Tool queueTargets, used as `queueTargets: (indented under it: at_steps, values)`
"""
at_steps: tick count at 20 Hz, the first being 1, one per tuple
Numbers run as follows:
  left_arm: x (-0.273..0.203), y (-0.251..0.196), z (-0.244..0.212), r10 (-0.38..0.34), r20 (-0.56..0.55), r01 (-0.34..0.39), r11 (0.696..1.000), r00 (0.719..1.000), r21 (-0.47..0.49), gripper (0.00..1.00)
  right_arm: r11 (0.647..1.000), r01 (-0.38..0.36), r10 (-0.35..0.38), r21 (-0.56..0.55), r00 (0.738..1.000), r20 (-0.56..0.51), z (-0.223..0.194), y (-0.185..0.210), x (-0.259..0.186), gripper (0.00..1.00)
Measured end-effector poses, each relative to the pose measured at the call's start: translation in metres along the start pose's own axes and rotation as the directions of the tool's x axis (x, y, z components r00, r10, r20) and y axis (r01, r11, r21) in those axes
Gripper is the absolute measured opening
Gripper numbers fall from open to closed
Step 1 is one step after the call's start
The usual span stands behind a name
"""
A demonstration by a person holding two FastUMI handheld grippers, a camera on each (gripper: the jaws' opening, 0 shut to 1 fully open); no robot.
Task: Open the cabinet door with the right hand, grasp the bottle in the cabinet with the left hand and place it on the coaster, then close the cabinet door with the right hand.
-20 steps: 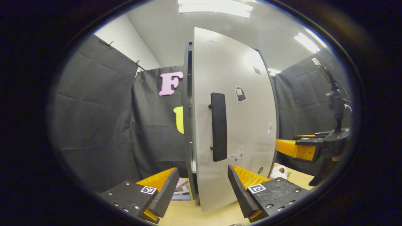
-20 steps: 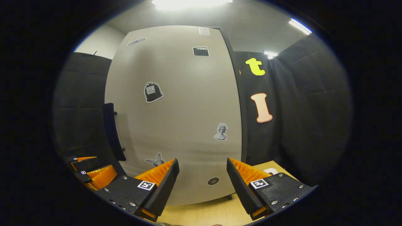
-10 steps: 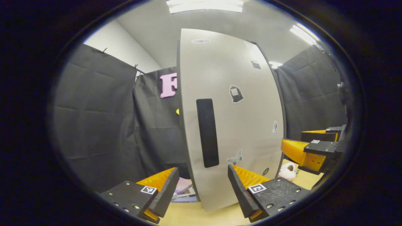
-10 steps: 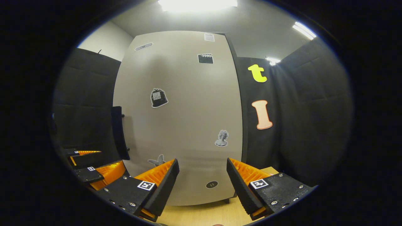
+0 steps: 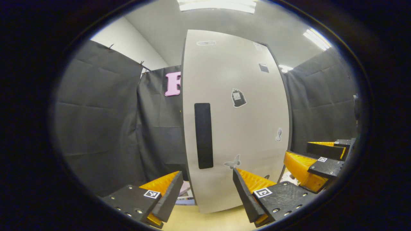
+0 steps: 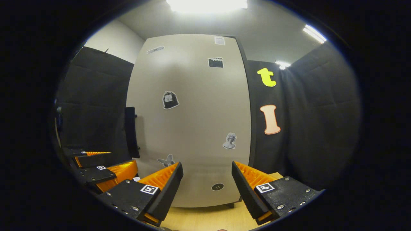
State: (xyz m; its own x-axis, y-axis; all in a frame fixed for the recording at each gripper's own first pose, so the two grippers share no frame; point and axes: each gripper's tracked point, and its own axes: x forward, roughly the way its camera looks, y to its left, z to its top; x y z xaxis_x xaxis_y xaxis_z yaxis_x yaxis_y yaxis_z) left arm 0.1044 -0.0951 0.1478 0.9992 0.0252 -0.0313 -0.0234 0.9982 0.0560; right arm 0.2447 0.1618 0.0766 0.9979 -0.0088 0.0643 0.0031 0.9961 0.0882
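Observation:
The pale grey cabinet door [image 5: 237, 122] stands closed, with small stickers on it and a tall black handle [image 5: 203, 135] near its left edge. My left gripper [image 5: 207, 195] is open and holds nothing, a short way in front of the door's lower part, below the handle. At the right edge of the left gripper view, the right gripper [image 5: 316, 160] hovers near the door's right side. In the right gripper view the door [image 6: 192, 122] faces me, and the right gripper [image 6: 207, 192] is open and empty. The handle [image 6: 131, 132] and the left gripper [image 6: 99, 165] sit to its left.
The cabinet stands on a light wooden table [image 5: 199, 219]. Flat printed papers [image 5: 186, 194] lie beside the cabinet's lower left corner. A small pale object [image 5: 289, 175] peeks out behind the right gripper. Black cloth walls close in on both sides.
The door was slightly ajar a second ago and has swung flush with the cabinet. The right gripper has drawn back from it and sits lower in the left gripper view.

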Motion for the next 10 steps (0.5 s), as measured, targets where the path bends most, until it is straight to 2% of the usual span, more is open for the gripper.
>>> queueTargets:
  at_steps: [2, 3, 4, 5, 9, 10]
  values:
    - [0.0007, 0.0011, -0.0005, 0.012, 0.001, -0.012, 1.0, 1.0, -0.003, 0.93, 1.0, -0.011, 0.011, -0.015, 1.0, 0.017, 0.0037, 0.0034, 0.0003, 0.91]
    - [0.0007, 0.0025, 0.0008, 0.021, 0.005, -0.021, 1.0, 1.0, -0.006, 0.89, 1.0, -0.013, 0.014, -0.013, 1.0, 0.016, 0.0033, 0.0035, 0.0003, 0.94]
    - [0.0009, 0.0016, 0.002, 0.025, 0.011, -0.025, 1.0, 1.0, -0.01, 0.92, 1.0, -0.016, 0.016, -0.007, 1.0, 0.014, 0.003, 0.0044, 0.0009, 0.94]
    - [0.0009, 0.0007, 0.0038, 0.026, 0.018, -0.026, 1.0, 1.0, -0.011, 0.89, 1.0, -0.017, 0.017, 0.002, 1.0, 0.011, 0.0027, 0.004, 0.0009, 0.94]
    - [0.0028, 0.0011, 0.0069, 0.04, 0.033, -0.039, 0.999, 0.999, -0.026, 0.89, 1.0, -0.014, 0.014, 0.009, 1.0, 0.003, 0.0021, 0.0015, 0.0017, 0.94]
    - [0.0032, -0.0009, 0.0073, 0.039, 0.031, -0.038, 0.999, 0.999, -0.029, 0.93, 1.0, -0.019, 0.019, 0.006, 1.0, -0.003, -0.0001, 0.0029, 0.0017, 0.94]
